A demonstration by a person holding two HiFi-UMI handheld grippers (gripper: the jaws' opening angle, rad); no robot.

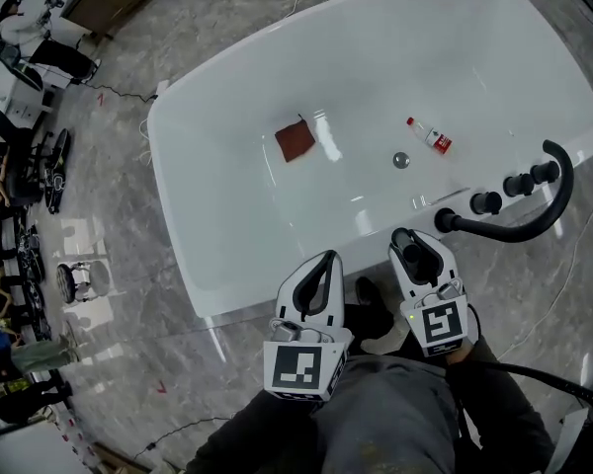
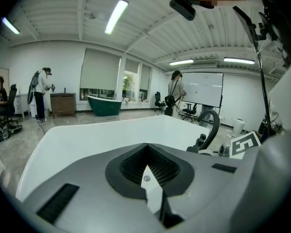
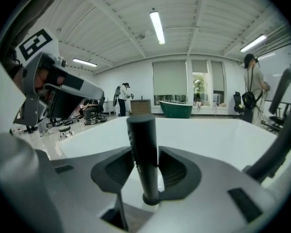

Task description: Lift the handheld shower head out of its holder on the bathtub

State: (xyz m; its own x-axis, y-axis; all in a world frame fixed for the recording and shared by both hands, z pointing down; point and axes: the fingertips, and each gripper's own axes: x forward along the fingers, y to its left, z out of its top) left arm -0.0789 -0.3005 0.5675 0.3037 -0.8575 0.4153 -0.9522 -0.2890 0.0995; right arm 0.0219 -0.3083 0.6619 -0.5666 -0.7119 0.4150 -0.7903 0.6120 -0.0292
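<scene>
A black, rod-shaped shower head point(image 3: 141, 130) stands upright with its foot in a ring on the white bathtub rim point(image 3: 223, 144). My right gripper point(image 3: 145, 152) is open, its dark pads close on either side of the rod. In the head view the right gripper point(image 1: 415, 237) sits over the tub's near rim point(image 1: 277, 289), left of the black arched spout point(image 1: 558, 200). My left gripper point(image 1: 326, 260) hangs beside it, outside the rim; its jaws are shut with nothing between them. The left gripper point(image 2: 146, 147) looks across the tub.
Three black knobs point(image 1: 485, 202) line the rim by the spout. In the tub lie a red cloth point(image 1: 296, 141), a small bottle point(image 1: 430, 136) and the drain point(image 1: 401, 160). Marble floor surrounds the tub. People and chairs point(image 1: 20, 57) are far left. My legs are below the grippers.
</scene>
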